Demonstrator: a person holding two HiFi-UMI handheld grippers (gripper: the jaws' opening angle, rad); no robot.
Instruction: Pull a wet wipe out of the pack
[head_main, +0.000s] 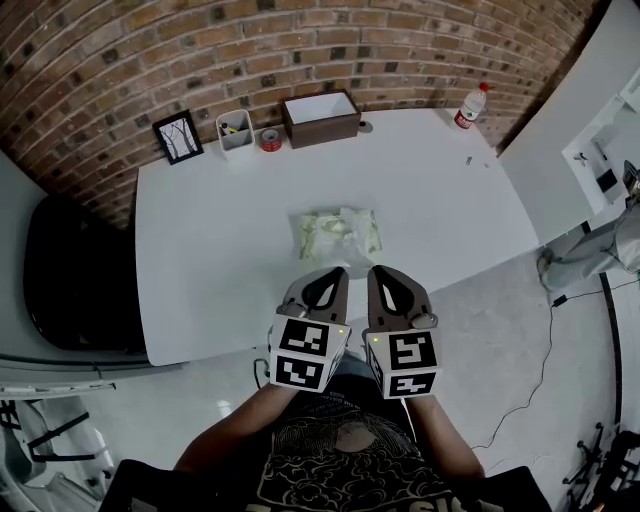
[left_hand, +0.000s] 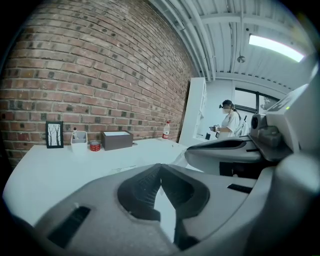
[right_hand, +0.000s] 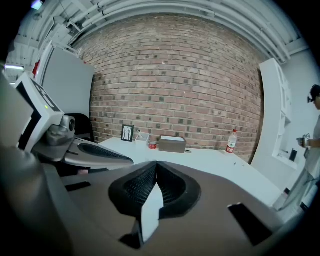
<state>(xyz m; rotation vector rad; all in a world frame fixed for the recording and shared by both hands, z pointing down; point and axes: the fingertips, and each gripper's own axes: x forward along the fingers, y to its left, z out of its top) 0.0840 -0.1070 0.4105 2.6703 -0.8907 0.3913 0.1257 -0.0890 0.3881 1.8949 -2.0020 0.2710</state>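
A pale green wet wipe pack lies flat near the middle of the white table, with crumpled white material on its top. Both grippers hover side by side over the table's near edge, just short of the pack. The left gripper has its jaws shut, tips meeting, nothing between them. The right gripper is shut the same way, empty. The pack is hidden behind the jaws in both gripper views.
Along the far edge by the brick wall stand a framed picture, a white pen holder, a small red tin, an open brown box and a bottle. A black chair sits left. A person stands far right.
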